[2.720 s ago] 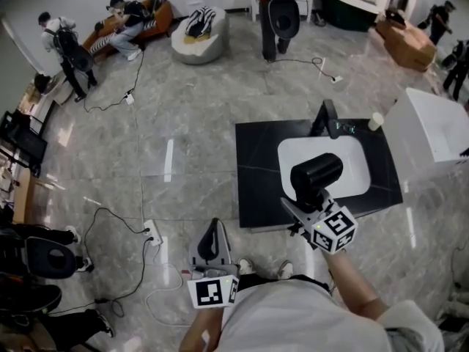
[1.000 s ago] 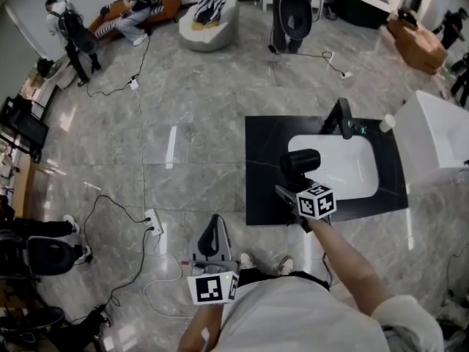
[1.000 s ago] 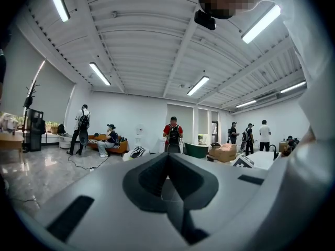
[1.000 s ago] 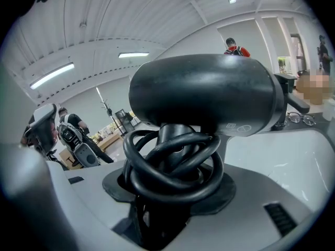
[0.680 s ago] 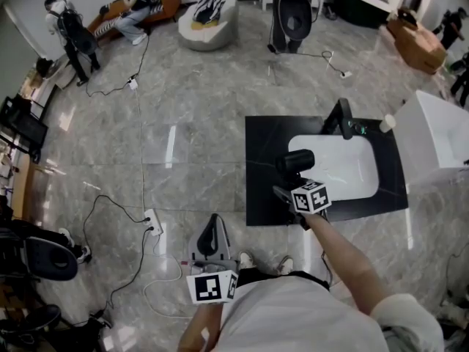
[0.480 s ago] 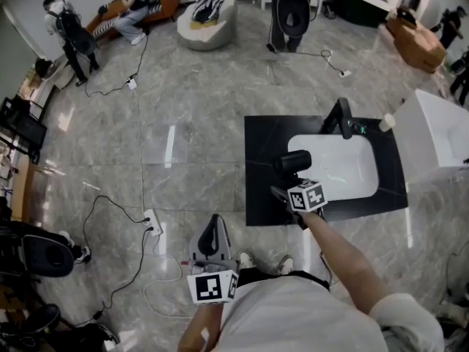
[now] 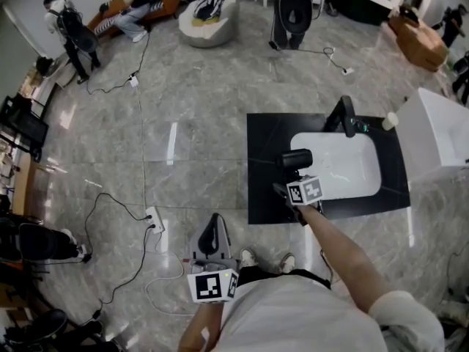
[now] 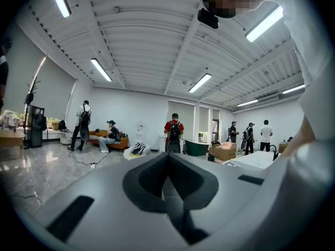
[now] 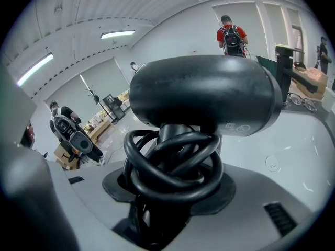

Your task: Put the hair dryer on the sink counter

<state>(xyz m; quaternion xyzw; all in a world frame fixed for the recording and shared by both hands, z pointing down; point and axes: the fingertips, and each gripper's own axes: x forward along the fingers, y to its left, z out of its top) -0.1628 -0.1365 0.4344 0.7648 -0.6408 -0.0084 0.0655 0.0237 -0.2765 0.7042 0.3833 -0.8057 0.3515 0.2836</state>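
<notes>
The hair dryer (image 7: 296, 158) is black. Its long fat body lies flat and sideways, from left to right in both the head view and the right gripper view. In the right gripper view the end on the right looks flat and the end on the left looks round. I cannot tell which end blows the air. Its handle points down, into the right gripper (image 7: 293, 178). A black cord (image 9: 172, 166) is wound round the handle in loops.

The hair dryer is up in the gripper's hold, over the front left part of the sink counter (image 7: 260, 145). It sits right at the left edge of the white basin (image 7: 352, 160). I cannot tell if it touches the counter.

The right gripper's two jaws are clamped on the handle and the cord loops, one jaw on each side. They stand wide because the bundle is thick. This gripper tips downward toward the counter.

The left gripper (image 7: 212, 233) is low, close to the person's body and well apart from the counter. Its two jaws are pressed together and there is nothing between them. It points out across the room.

There is one hair dryer, one cord, and two grippers. There is one black sink counter with one white basin in it. One black faucet (image 7: 344, 114) stands at the back of the basin. One small pale cup (image 7: 391, 120) stands at the back right corner of the counter. Some people stand or sit far off across the grey floor (image 7: 183, 123).
</notes>
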